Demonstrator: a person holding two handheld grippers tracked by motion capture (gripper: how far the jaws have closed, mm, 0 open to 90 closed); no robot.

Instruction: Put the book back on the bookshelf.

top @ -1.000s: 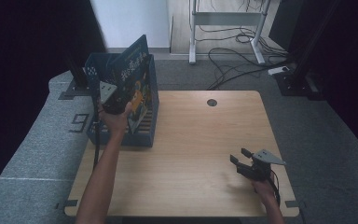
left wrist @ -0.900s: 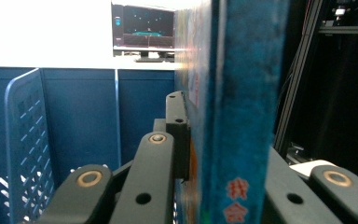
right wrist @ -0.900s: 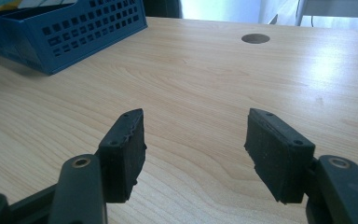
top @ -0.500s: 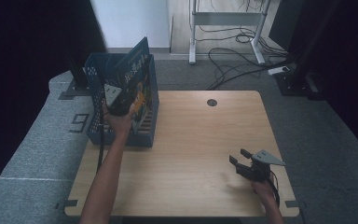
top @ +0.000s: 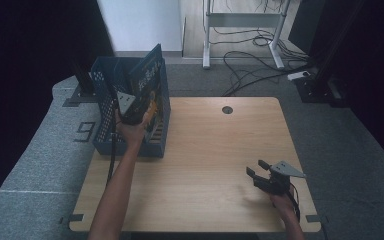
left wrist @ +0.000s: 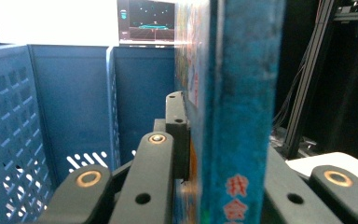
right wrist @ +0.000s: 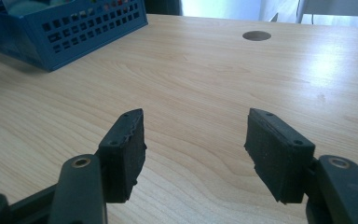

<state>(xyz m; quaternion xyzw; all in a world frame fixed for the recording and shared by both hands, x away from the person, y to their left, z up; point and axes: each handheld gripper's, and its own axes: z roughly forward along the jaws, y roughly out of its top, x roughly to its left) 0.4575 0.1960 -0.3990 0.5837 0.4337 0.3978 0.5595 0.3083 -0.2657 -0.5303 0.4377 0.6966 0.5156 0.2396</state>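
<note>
Two grippers in play: your left gripper point(top: 130, 111) clamps the blue book point(top: 147, 82) upright in the blue basket point(top: 102, 90), upper left of the high view; your right gripper point(top: 258, 170) gapes wide, holding nothing, lower right over the table point(top: 205, 145).

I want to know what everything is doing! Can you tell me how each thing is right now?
Blue hardcover book: upright, partly down inside the basket, clamped.
Blue perforated plastic basket: standing on the table's left edge.
Left gripper: shut on the book.
Right gripper: open, empty, low over the wooden table.
</note>
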